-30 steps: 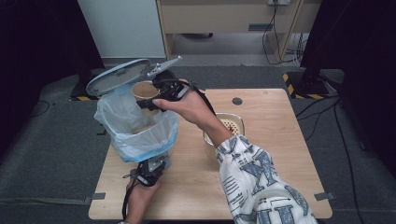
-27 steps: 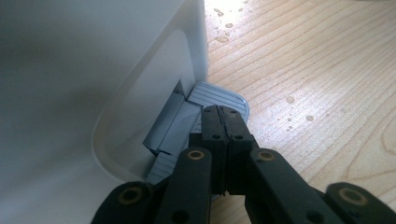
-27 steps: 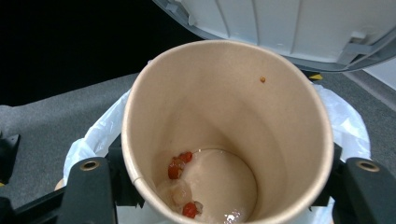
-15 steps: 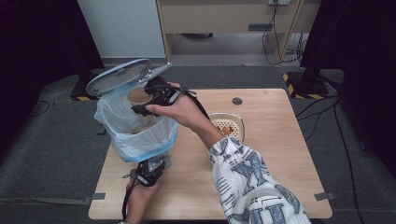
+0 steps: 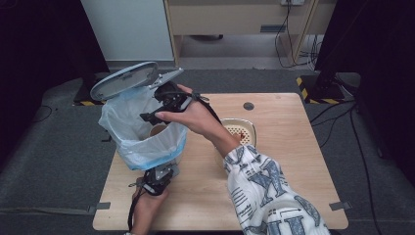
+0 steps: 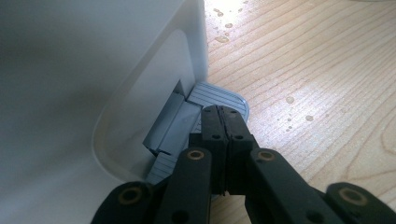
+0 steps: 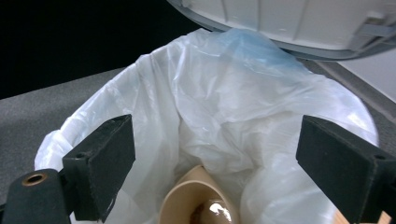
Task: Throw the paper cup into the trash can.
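A white pedal bin (image 6: 93,70) lined with a pale plastic bag (image 5: 142,139) stands at the table's left, its grey lid (image 5: 125,81) tipped up. My left gripper (image 5: 161,175) is shut, and its tips (image 6: 223,112) rest on the grey pedal (image 6: 222,95) at the bin's foot. Above the bin's mouth my right gripper (image 5: 150,117) stands open; its jaws have just been opening and nothing is between them (image 7: 219,144). A tan paper cup (image 7: 194,203) lies tilted down inside the bag (image 7: 224,107), also seen in the high view as the cup (image 5: 157,130).
A cream bowl with a perforated insert (image 5: 238,130) sits on the wooden table (image 5: 284,147) right of the bin, partly behind the person's right forearm. Water drops (image 6: 299,112) dot the wood near the pedal. Dark floor surrounds the table.
The right gripper held the cup over the bin a second ago; now its jaws have parted and the cup has dropped into the bag. The left gripper has stayed on the pedal.
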### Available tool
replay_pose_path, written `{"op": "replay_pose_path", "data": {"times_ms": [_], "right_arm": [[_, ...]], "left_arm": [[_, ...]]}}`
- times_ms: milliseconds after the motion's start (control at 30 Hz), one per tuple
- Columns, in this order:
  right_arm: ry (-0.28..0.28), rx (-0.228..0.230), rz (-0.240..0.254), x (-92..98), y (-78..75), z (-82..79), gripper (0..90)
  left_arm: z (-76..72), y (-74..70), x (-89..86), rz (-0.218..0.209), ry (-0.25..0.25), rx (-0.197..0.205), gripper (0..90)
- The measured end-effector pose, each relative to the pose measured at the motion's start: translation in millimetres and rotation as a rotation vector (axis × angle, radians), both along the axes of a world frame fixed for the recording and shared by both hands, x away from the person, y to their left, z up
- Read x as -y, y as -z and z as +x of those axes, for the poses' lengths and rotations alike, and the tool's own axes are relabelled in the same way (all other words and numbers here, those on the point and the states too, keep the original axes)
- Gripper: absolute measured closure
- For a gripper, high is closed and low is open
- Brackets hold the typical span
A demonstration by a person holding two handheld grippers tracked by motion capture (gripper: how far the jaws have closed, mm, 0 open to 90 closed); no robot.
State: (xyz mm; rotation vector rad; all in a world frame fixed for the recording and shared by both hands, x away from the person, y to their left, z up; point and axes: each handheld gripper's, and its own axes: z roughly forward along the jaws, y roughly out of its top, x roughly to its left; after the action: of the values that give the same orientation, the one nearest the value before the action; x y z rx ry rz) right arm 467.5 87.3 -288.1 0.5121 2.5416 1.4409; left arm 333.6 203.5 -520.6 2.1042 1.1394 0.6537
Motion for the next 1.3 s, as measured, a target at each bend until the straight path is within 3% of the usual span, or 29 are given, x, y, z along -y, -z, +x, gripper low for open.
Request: {"op": "replay_pose_path", "data": {"times_ms": [1000, 1300], "right_arm": [[0.150, 0.013, 0.063, 83.3, -5.1, 11.9, 8.7], [0.211, 0.041, 0.065, 101.4, -2.1, 15.7, 9.6]], "left_arm": [[-0.1, -0.1, 0.1, 0.002, 0.001, 0.000, 88.3], [-0.1, -0.1, 0.0, 0.003, 0.002, 0.001, 88.3]]}}
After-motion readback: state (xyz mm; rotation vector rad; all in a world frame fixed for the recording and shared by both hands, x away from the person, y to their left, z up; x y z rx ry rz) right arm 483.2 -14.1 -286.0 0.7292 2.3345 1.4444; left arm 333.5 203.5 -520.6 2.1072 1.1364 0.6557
